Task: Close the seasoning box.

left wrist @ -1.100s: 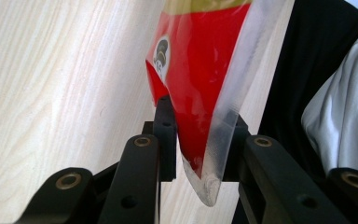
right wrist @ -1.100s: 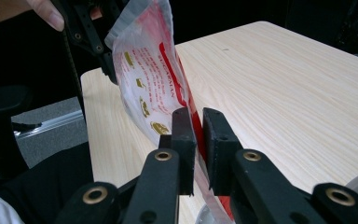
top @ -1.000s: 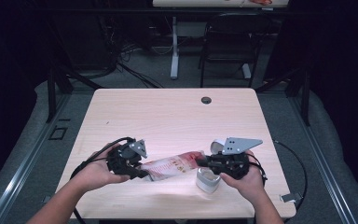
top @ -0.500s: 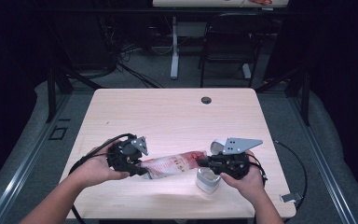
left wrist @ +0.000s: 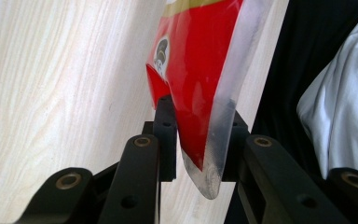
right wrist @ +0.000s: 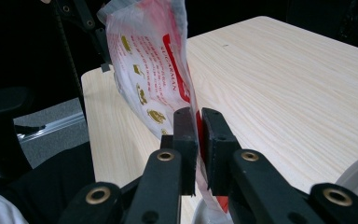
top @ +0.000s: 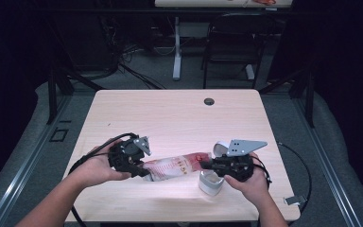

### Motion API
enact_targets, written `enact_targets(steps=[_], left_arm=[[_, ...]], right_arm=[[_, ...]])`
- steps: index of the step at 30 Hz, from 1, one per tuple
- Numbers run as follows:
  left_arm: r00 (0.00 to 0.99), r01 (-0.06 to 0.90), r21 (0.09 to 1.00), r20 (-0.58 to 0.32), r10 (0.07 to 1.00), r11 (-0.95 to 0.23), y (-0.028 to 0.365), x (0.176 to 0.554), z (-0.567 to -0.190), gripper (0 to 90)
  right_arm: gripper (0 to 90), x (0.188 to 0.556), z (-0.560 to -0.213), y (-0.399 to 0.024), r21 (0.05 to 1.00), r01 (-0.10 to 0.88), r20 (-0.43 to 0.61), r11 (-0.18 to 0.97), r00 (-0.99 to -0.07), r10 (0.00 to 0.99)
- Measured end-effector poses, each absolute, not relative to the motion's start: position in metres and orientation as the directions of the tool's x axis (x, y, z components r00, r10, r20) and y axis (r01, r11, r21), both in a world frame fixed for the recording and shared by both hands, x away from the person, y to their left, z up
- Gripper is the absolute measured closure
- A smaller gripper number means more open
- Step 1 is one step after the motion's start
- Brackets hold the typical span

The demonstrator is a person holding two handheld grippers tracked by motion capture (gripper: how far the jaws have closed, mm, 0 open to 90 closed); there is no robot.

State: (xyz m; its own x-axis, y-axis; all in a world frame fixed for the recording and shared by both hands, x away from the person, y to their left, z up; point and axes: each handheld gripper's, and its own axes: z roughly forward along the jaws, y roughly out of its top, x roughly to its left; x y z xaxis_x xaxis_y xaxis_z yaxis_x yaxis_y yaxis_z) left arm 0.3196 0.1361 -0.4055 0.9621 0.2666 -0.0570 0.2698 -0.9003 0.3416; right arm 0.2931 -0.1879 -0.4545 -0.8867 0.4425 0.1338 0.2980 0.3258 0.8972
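A light wooden table point(top: 179, 118) stands in front of the person, whose forearms come in over its near edge. Above the near part of the table a red and white printed plastic pouch point(top: 172, 166) stretches lengthwise from left to right between the left gripper point(top: 144, 171), at its left end, and the right gripper point(top: 207, 165), at its right end. Below the right gripper, on the table, stands a white round cup point(top: 211, 183). A small dark round grommet point(top: 209, 101) sits in the tabletop near the far edge, right of centre. Behind the table stand a black chair point(top: 227, 47) and a white table leg point(top: 177, 47)
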Motion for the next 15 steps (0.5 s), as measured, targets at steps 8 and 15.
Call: enact_targets(steps=[8, 15], left_arm=[[0.963, 0.266, 0.337, -0.060, 0.262, -0.903, 0.135, 0.320, -0.400, 74.7], [0.963, 0.265, 0.333, -0.057, 0.262, -0.905, 0.134, 0.321, -0.394, 74.6]], right_arm=[[86.0, 0.293, -0.455, -0.189, 0.896, 0.304, 0.143, 0.322, -0.886, 0.440], [86.6, 0.294, -0.458, -0.189, 0.891, 0.312, 0.146, 0.329, -0.884, 0.444]])
